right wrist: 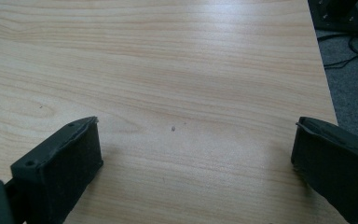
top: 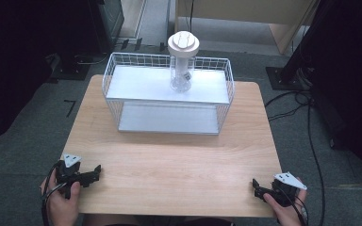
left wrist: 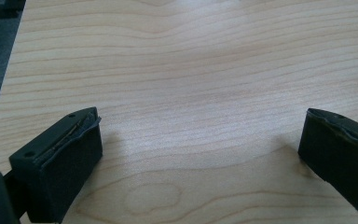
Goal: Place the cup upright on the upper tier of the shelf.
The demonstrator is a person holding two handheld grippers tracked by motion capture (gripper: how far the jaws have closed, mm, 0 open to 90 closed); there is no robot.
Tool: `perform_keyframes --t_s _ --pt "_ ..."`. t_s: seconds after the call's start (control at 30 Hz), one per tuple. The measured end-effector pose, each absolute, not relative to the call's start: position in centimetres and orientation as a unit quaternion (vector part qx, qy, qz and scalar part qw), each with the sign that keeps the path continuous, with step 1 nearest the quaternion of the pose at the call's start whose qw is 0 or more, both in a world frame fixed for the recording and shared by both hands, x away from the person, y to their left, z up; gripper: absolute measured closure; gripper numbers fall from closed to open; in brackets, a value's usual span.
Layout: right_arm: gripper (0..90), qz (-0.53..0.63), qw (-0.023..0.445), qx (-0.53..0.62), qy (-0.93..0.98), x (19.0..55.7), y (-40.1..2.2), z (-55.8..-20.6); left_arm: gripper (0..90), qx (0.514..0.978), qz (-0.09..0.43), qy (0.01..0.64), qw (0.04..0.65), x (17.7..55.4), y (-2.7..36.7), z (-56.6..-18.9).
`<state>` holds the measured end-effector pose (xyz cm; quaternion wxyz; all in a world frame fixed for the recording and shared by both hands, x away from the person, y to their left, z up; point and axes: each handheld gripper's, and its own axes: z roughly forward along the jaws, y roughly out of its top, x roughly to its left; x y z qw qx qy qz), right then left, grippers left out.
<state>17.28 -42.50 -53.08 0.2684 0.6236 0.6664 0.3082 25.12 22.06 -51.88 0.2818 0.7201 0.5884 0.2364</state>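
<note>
A clear bottle with a wide white cap (top: 182, 61) stands upright on the top shelf of a white wire rack (top: 168, 94) at the far side of the wooden table (top: 169, 155). My left gripper (top: 90, 175) rests at the near left corner of the table, held in a hand. Its jaws stand wide apart over bare wood in the left gripper view (left wrist: 200, 135). My right gripper (top: 260, 189) sits at the near right corner, also in a hand. It is open too, with nothing between its fingers (right wrist: 196, 140).
The rack has a lower shelf (top: 167, 118) with nothing on it. Cables (top: 301, 113) trail over the grey carpet to the right of the table, and dark equipment stands at the left and right edges of the high view.
</note>
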Motion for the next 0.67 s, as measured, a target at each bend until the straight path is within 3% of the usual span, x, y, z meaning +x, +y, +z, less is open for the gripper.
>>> perform_keyframes --t_s 0.67 --pt "1.2 0.312 0.271 0.623 0.664 17.11 -42.43 -53.17 0.0 0.720 0.236 0.589 0.282 25.12 22.06 -51.88"
